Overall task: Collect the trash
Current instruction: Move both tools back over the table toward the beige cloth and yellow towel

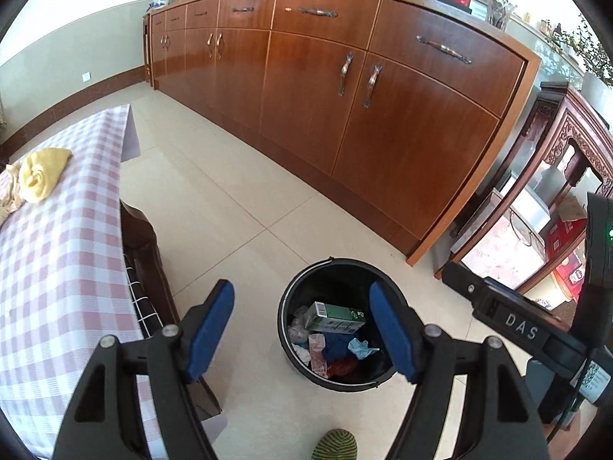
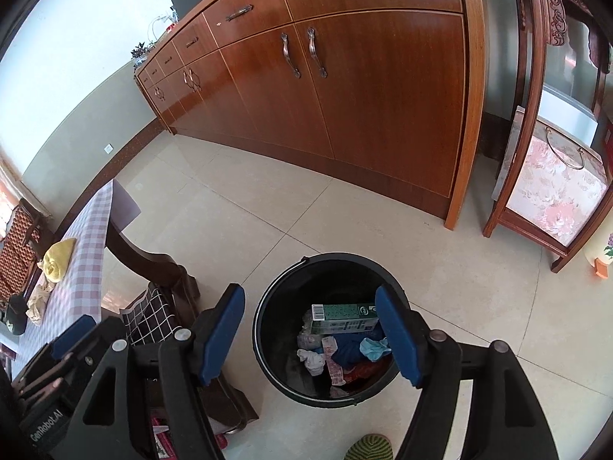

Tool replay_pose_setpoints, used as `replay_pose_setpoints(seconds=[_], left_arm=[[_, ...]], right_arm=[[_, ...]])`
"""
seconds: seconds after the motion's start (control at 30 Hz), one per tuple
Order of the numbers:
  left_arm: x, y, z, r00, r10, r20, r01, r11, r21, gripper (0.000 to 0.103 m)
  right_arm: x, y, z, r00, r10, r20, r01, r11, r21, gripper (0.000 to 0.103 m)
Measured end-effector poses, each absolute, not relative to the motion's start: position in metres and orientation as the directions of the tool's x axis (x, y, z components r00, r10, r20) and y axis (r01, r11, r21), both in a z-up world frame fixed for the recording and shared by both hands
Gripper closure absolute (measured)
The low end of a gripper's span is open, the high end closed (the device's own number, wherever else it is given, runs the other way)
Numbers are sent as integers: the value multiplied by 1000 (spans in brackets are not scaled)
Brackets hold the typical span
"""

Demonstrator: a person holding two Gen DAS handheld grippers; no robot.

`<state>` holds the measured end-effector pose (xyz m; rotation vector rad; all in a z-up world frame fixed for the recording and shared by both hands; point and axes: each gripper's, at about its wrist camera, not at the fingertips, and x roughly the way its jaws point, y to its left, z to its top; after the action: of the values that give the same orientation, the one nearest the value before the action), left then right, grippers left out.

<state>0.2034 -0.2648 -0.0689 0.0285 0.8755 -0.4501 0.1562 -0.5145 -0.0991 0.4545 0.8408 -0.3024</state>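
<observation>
One black bucket (image 1: 337,322) on the floor tiles, holding one green carton (image 1: 337,316) atop crumpled paper and wrappers; left tongs (image 1: 302,331) and right tongs (image 2: 310,335) both hover above the bucket, spread wide with nothing between the pads. Left view alone shows the right tool's black body, right of the bucket; right view alone shows a floral box (image 2: 555,188) under a carved stand. One yellow cloth (image 1: 42,176) lies on the checked table (image 1: 65,253) left of the bucket
</observation>
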Motion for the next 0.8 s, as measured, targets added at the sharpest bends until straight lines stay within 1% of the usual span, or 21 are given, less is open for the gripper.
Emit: replay_pose_setpoints(seconds=[0.17, 0.4, 0.8], left_arm=[[197, -237, -47, 596, -358, -719, 363, 919, -156, 28], [190, -192, -29, 648, -312, -695, 300, 943, -143, 28], [188, -98, -20, 718, -174, -674, 126, 985, -120, 28]], right_arm=[[147, -490, -86, 656, -48, -753, 385, 880, 279, 27], [147, -446, -65, 689, 14, -725, 296, 907, 299, 26], [173, -355, -36, 726, 159, -669, 94, 941, 326, 26]])
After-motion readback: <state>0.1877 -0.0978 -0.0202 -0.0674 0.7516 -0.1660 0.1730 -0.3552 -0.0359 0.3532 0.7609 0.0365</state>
